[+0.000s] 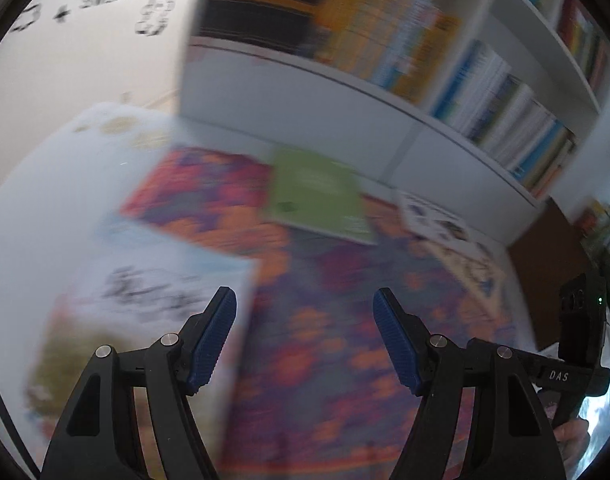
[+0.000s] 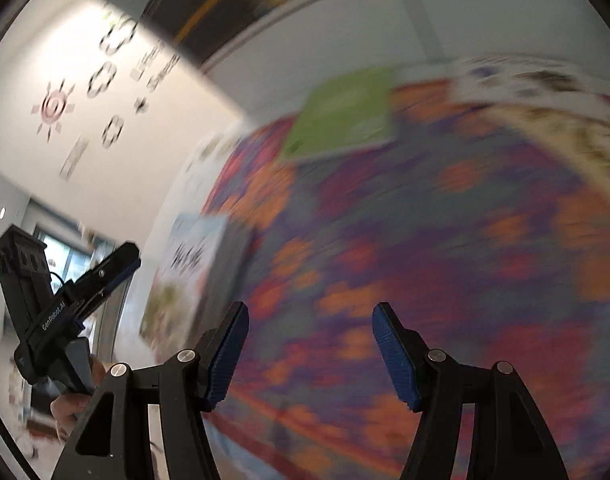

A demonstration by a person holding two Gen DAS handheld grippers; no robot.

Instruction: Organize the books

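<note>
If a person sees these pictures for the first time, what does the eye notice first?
First comes the orange and purple patterned rug that fills the floor. A green book lies flat on it near the white bookshelf, whose shelves are packed with colourful books.

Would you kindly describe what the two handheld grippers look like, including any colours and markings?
Both grippers are black plastic with silver pivot bolts and ribbed blue pads. The left gripper shows white "GenRobot.AI" lettering on its body in the right wrist view. The right gripper shows white "DAS" lettering and a small green light in the left wrist view.
</note>
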